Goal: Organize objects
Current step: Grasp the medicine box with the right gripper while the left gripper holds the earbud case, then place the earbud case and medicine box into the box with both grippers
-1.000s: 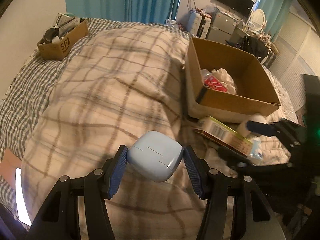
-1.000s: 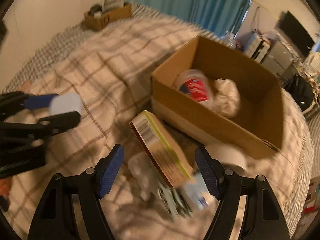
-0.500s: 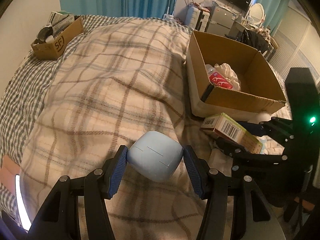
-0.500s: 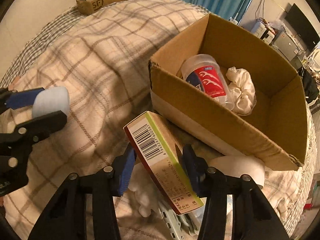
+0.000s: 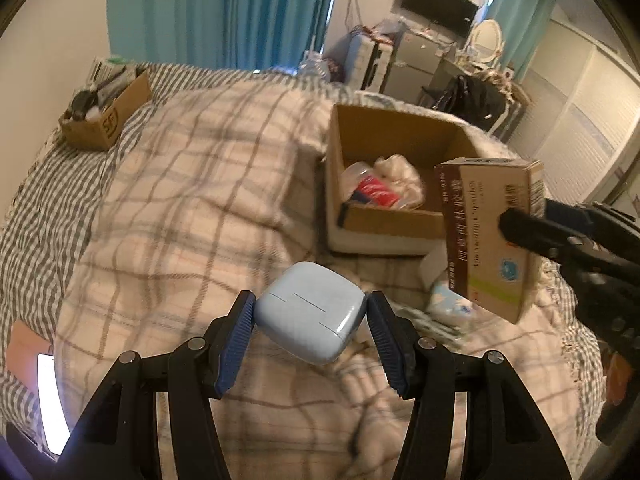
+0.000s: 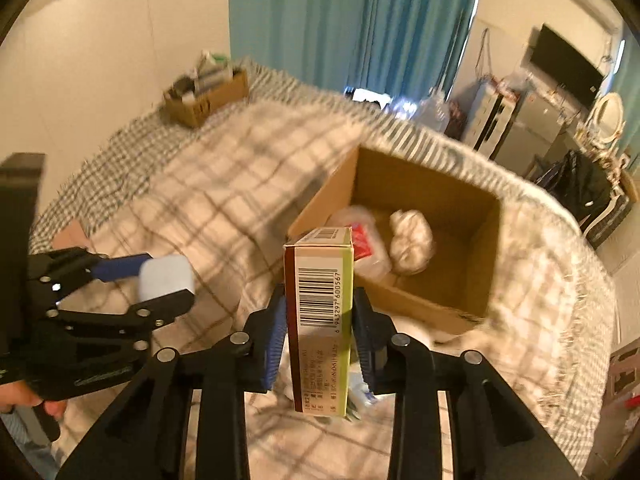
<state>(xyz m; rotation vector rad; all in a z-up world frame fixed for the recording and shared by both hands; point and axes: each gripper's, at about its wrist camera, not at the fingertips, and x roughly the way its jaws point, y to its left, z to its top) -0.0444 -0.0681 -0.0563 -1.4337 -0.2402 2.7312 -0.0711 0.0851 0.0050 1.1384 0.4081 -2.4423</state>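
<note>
Tongs on both sides are occupied. The left tongs [image 5: 310,316] are pinched on a pale blue case [image 5: 310,314], which is gripped by its two sides between the ribbed blue pads [image 5: 236,344] and held above the bed [image 5: 180,208]. The right tongs [image 6: 320,336] are clamped on a medicine box [image 6: 320,320], which is held upright with its barcode face turned toward the camera and its lower end hanging below the pads. In the left wrist view that same medicine box [image 5: 490,236] is seen off to the right of the left tongs, raised clear of the plaid blanket [image 5: 192,184].

Ahead of both tongs, an open cardboard box [image 6: 436,196] is set on the blanket; a clear tub with a red label [image 5: 370,192] and a white crumpled wad [image 6: 412,236] are seen lying inside it. The medicine box is held just in front of the cardboard box's near corner, not inside it. Below the medicine box, a light blue tissue pack [image 5: 450,306] is left on the blanket. Far ahead and to the left of the tongs, a smaller cardboard box [image 5: 106,114] filled with odds and ends is seen at the edge of the bed, near the teal curtains [image 5: 224,12].
</note>
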